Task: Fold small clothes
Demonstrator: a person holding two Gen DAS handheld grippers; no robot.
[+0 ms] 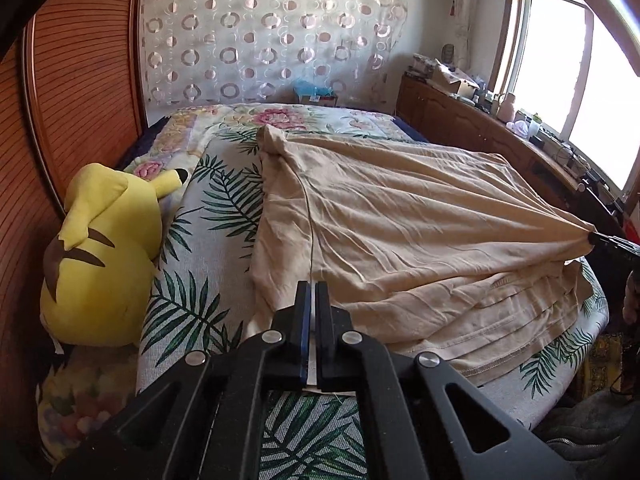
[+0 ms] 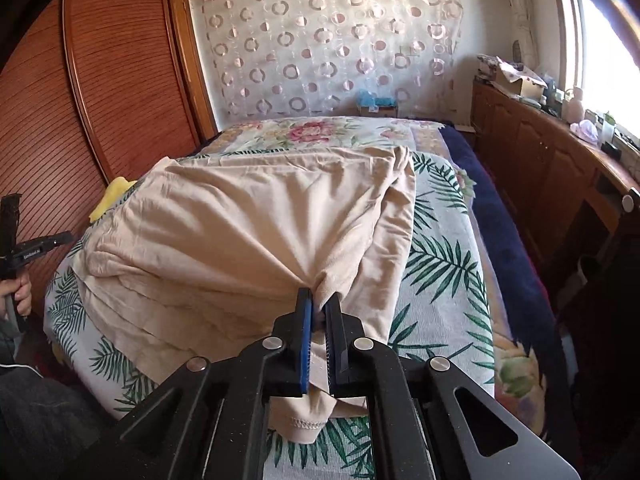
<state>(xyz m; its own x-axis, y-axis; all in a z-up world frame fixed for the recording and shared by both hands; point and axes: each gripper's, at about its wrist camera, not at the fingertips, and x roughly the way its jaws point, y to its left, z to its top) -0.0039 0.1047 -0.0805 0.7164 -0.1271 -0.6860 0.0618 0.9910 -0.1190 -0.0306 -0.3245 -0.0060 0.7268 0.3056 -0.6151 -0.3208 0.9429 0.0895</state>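
1. Spread across a leaf-patterned bed, a beige garment is seen.
2. Its near edge is pinched in the left gripper, jaws clenched.
3. A bunched corner is clamped by the right gripper, jaws nearly closed.

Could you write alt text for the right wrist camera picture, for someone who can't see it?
The right gripper, its black jaws shut, pinches a bunched fold of a beige garment spread on a palm-leaf bedspread. At the left edge a hand holds the other gripper's handle; a circle-patterned curtain hangs behind.
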